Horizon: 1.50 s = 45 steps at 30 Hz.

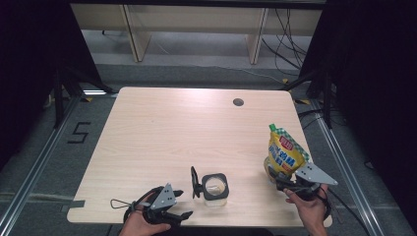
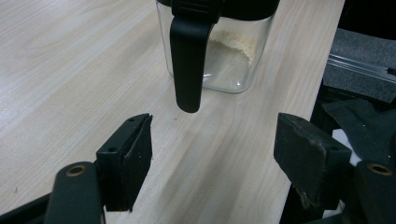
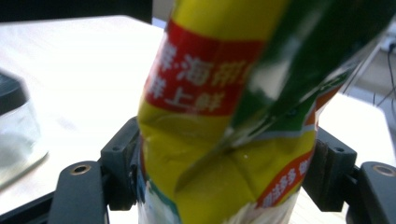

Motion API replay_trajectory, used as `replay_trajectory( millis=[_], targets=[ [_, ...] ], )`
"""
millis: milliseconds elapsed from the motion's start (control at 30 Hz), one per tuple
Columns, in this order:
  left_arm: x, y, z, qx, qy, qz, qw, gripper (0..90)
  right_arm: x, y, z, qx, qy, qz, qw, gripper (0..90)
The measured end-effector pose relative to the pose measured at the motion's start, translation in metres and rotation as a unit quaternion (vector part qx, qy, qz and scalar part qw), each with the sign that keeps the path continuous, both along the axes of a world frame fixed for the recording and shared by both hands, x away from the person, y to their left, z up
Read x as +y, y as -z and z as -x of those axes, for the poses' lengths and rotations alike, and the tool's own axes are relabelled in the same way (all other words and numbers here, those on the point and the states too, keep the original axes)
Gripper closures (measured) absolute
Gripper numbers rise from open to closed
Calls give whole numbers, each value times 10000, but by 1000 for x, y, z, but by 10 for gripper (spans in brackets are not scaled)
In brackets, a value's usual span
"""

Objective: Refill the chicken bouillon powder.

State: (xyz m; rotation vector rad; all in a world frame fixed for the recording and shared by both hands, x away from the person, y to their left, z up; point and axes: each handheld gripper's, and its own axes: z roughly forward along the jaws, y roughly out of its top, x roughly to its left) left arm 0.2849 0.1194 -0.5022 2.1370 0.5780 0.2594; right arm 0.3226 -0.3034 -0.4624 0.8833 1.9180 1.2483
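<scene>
A yellow pouch (image 1: 282,153) with red and green print and a green spout stands upright near the table's right edge; my right gripper (image 1: 289,183) is shut on its lower part, both jaws pressed into the pouch (image 3: 219,140). A clear square jar (image 1: 215,189) with a black rim and an opened black lid flap (image 1: 195,182) stands near the front edge, a little pale powder inside. My left gripper (image 1: 179,204) is open just left of the jar (image 2: 224,56), its black flap (image 2: 187,65) hanging ahead of the jaws, nothing between them (image 2: 212,154).
The light wooden table (image 1: 172,128) has a small round cable hole (image 1: 238,102) at the back right. Black curtains stand at both sides, and cables lie on the floor behind. The table's front edge runs close beside the left gripper.
</scene>
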Motion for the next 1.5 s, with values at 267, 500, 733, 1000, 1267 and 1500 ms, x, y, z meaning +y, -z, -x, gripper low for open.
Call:
replay_trajectory(
  millis=[267,500,733,1000,1267,1500],
  targets=[
    [-1,1,1,-25,-9,-5,10000,277,10,-7,25,-30,-316,437,9985,285],
    [2,-1,-1,2,71,-203,9998,277,20,-12,42,-333,-586,1089,9918,287],
    [0,1,0,18,-10,15,10000,278,33,-14,54,-408,-897,1447,9845,289],
    [1,-1,0,81,47,-62,9999,279,46,-11,67,-402,-1133,1915,9741,291],
    [1,0,0,68,9,-5,10000,279,60,-2,75,-351,-1299,2611,9559,291],
    [3,-2,-2,7,72,-188,9998,278,69,4,77,-462,-1287,3081,9415,292]
  ],
)
